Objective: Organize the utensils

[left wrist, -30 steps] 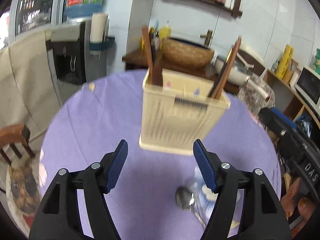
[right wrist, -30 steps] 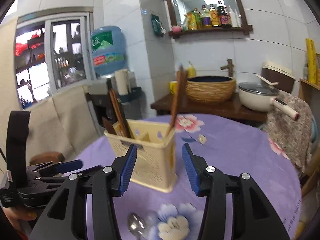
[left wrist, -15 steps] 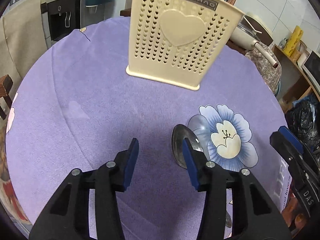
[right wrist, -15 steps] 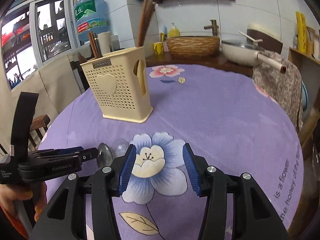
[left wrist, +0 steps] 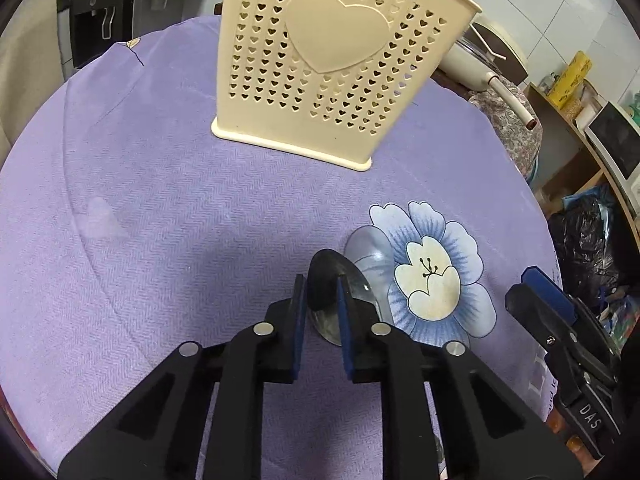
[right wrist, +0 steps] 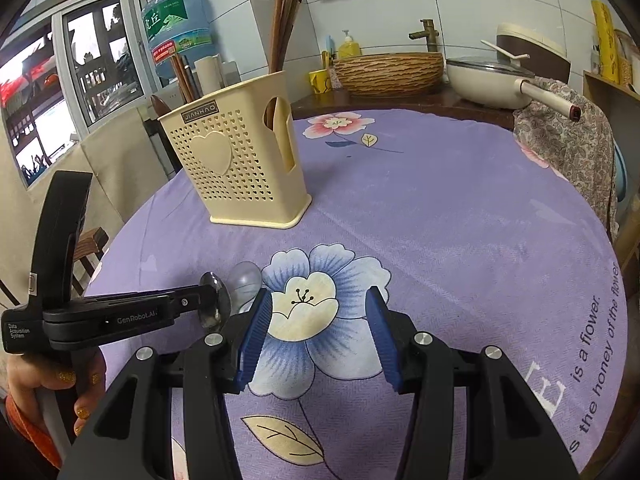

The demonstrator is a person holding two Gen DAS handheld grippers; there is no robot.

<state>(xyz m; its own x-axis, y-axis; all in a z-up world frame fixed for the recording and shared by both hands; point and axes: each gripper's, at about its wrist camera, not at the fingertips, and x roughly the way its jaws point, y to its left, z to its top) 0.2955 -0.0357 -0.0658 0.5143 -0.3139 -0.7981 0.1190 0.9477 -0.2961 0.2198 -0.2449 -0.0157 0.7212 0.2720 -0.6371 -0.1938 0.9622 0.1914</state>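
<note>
A cream perforated utensil holder (left wrist: pixel 320 64) with a heart stands on the purple tablecloth; in the right wrist view (right wrist: pixel 236 160) it holds dark chopsticks (right wrist: pixel 282 20). A metal spoon (left wrist: pixel 326 276) lies near a clear plastic spoon (left wrist: pixel 370 248) beside the blue flower print. My left gripper (left wrist: pixel 321 292) is shut on the metal spoon's bowl at table level; it also shows in the right wrist view (right wrist: pixel 208 298). My right gripper (right wrist: pixel 320 328) is open and empty above the flower print, right of the spoons.
The round table (right wrist: pixel 460 220) has a purple flowered cloth. Behind it stand a counter with a woven basket (right wrist: pixel 388 74), a pan (right wrist: pixel 492 80) and a water dispenser (right wrist: pixel 176 36). A wooden chair (right wrist: pixel 90 244) sits at the left.
My left gripper has dropped toward the table and narrowed from wide open until it closed on the metal spoon's bowl. My right gripper has tilted down toward the flower print and stayed open.
</note>
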